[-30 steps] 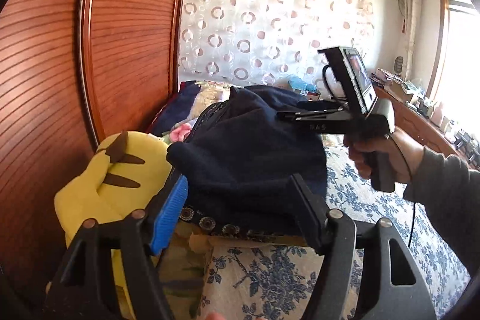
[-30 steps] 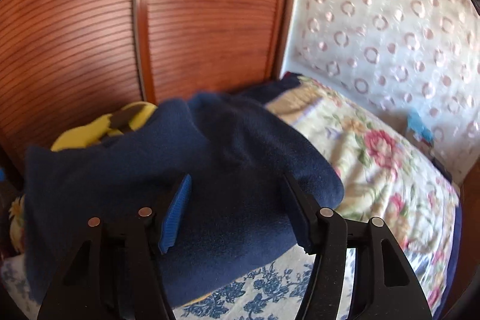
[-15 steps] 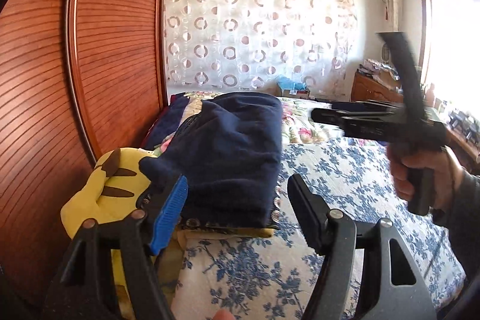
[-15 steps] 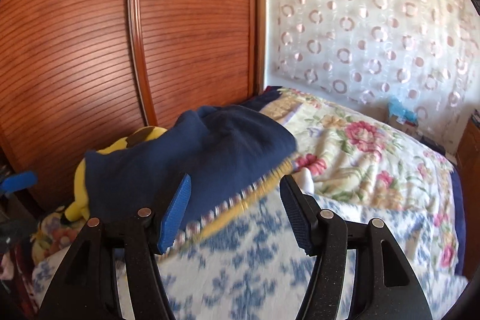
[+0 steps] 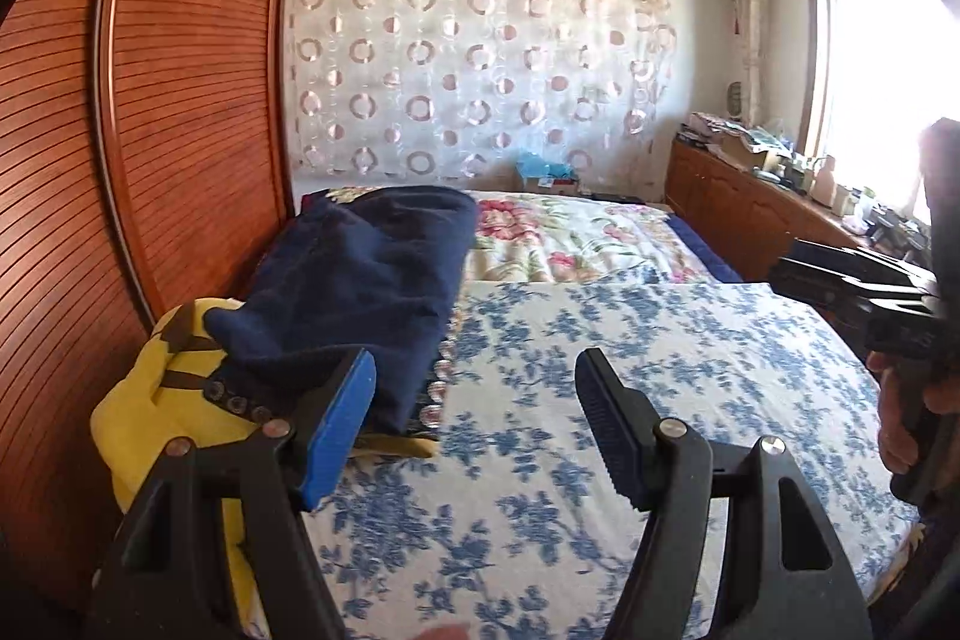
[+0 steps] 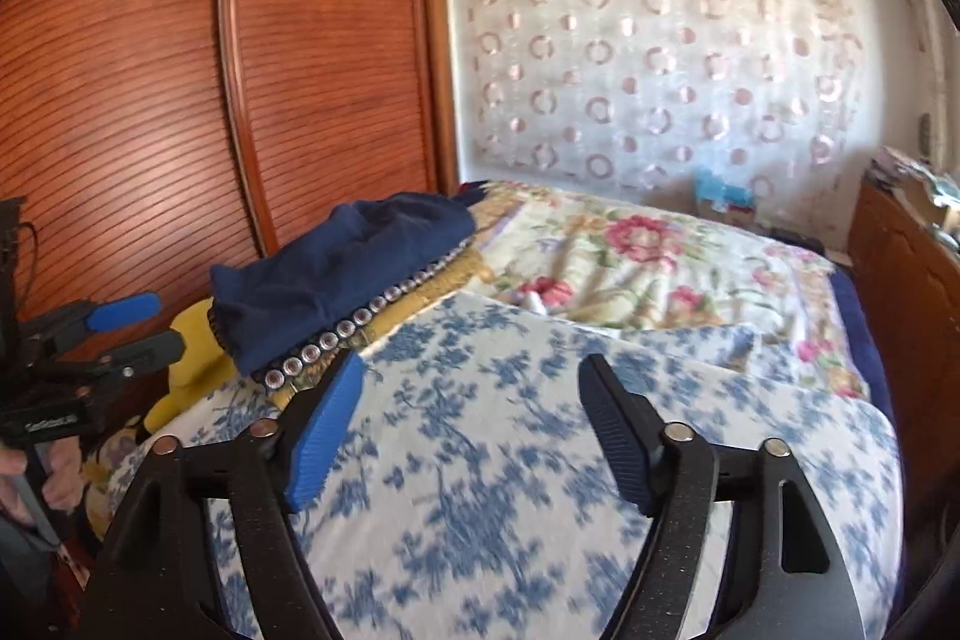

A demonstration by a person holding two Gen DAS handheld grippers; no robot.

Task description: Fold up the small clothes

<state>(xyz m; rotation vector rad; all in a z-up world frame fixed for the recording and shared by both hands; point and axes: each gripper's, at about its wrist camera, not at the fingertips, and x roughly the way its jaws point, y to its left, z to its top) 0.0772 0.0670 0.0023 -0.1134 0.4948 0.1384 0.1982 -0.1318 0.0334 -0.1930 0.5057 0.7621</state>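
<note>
my left gripper [image 5: 474, 418] hangs over the blue-flowered sheet [image 5: 600, 370] with its jaws spread and nothing between them, only the print showing through the gap. my right gripper [image 6: 471, 421] is spread too; its jaws have just been opening wider, and they are just as empty, with bare sheet under them. from the left wrist view i can see the right tool and the hand [image 5: 906, 424] gripping it at the far right edge, well apart from the cloth. outward from both tools, the navy garment [image 5: 366, 280] lies folded along the left side of the bed, on top of a yellow cloth with a beaded trim [image 6: 360, 319], its near end draped against a yellow plush toy [image 5: 162, 418] by the wooden wardrobe doors [image 5: 180, 100]. past it sits the pink-flowered quilt [image 6: 630, 250] and the circle-patterned curtain [image 5: 480, 70]. i judge this garment finished and put aside, so the step in hand is the break between pieces, both tools released and clear of the pile. the next move, as i read it, calls for finding another small garment, and none shows on the sheet in either view, so i would have to look elsewhere before reaching, then bring both open tools to two corners of it and spread it flat on the clear blue patch.
</note>
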